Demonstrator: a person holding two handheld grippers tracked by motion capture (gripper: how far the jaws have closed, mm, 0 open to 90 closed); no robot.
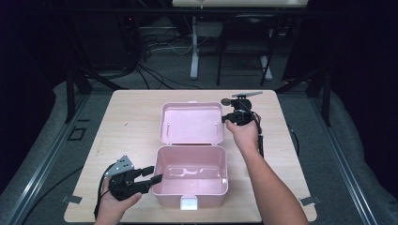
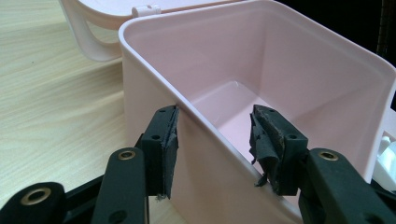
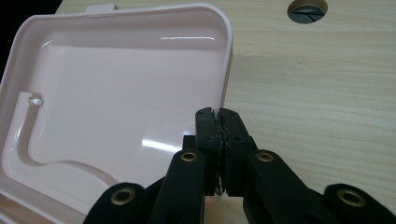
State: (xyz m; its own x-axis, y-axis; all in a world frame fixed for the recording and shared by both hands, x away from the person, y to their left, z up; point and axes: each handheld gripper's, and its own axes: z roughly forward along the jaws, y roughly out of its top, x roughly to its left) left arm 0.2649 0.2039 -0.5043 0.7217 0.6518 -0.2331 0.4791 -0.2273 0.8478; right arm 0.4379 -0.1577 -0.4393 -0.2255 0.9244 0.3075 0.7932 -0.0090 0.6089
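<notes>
The left hand-held gripper (image 1: 155, 174) is seen at the near left corner of the pink box (image 1: 191, 187), its jaws held apart and set astride the box's left wall, one pad outside and one inside; in the left gripper view the outer pad (image 2: 169, 144) lies against the wall, while the inner pad stands clear of it, so the wall is not yet clamped. The right hand-held gripper (image 1: 226, 117) is placed at the right edge of the lid (image 1: 191, 123), its jaws pressed together; in the right gripper view the pads (image 3: 219, 135) meet just at the lid's rim, though it cannot be told whether the rim is pinched between them. The box stands near the front edge of the desk (image 1: 126, 122), slightly left of centre, with its white latch (image 1: 189, 203) facing the person. The lid is laid fully back, flat on the desk behind the box, and the interior appears empty. The opening may therefore be judged as done. If closing is intended, the whole swing of the lid forward and the fastening of the latch are left.
</notes>
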